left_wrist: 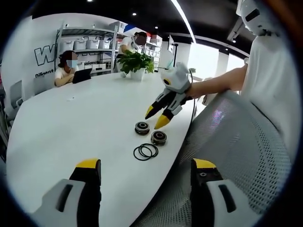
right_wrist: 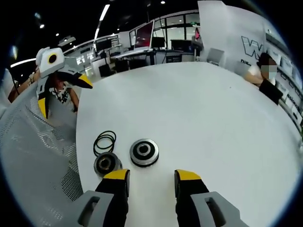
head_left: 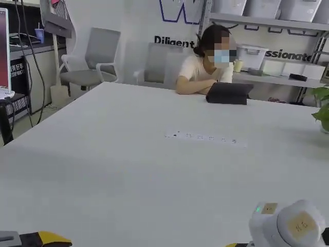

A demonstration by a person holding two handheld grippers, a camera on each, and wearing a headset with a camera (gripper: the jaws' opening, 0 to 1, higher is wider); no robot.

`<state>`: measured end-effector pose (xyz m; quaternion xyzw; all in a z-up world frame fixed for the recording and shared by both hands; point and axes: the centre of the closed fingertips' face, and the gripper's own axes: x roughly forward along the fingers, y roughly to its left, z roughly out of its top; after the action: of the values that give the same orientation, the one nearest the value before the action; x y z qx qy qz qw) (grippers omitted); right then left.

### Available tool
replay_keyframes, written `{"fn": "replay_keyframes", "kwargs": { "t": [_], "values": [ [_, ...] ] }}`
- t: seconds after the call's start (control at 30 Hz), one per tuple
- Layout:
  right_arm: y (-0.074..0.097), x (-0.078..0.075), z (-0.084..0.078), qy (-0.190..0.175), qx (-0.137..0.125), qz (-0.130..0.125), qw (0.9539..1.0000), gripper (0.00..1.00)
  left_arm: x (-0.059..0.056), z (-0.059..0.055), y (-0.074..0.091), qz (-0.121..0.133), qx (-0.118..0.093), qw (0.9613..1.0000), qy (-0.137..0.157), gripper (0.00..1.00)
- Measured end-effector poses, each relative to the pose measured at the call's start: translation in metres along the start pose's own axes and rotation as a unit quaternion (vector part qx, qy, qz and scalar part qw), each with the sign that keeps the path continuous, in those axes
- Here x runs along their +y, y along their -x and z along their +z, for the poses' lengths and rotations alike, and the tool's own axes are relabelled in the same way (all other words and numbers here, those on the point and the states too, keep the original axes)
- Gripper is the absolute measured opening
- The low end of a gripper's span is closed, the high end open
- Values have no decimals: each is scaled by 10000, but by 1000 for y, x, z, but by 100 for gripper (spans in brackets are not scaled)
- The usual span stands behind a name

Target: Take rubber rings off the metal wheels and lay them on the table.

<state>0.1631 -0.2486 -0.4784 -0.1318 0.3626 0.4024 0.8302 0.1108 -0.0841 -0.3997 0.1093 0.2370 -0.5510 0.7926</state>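
Thin black rubber rings [right_wrist: 104,142] lie overlapped on the white surface [right_wrist: 199,118] near its edge, just beside two round metal wheels [right_wrist: 144,152] (whether a ring is on either wheel, I cannot tell). The wheels sit just ahead of the right gripper's [right_wrist: 152,177] spread, empty jaws, one almost in line with their gap. The left gripper [left_wrist: 146,165], jaws likewise spread and empty, hangs well back, so the right looks better placed.

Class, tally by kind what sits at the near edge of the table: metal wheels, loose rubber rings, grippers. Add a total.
Metal wheels: 2
Loose rubber rings: 2, overlapping
Grippers: 2, the left gripper and the right gripper
Total: 6
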Motion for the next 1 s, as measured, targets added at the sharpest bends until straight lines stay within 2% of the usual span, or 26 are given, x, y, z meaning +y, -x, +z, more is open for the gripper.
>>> {"fn": "replay_keyframes", "kwargs": {
  "t": [0.07,0.17,0.43,0.7,0.87,1.0],
  "values": [
    [0,1,-1,3,21,16,10000,35,-5,6,0,-124,-106,9999,-29,78],
    [-1,1,-1,3,13,28,10000,35,-5,11,-1,-165,-151,9997,-45,80],
    [0,1,4,-60,-121,39,9999,35,-6,39,-6,-307,-306,9984,-358,78],
    [-1,3,4,-53,-112,82,9999,34,0,59,-11,-347,-252,9961,-766,77],
    [-3,6,2,-8,-60,118,9999,34,0,77,-19,-462,-271,9922,-1129,76],
    [-3,6,3,-3,-86,128,9999,34,-2,84,-30,-559,-217,9892,-1339,75]
  ]
}}
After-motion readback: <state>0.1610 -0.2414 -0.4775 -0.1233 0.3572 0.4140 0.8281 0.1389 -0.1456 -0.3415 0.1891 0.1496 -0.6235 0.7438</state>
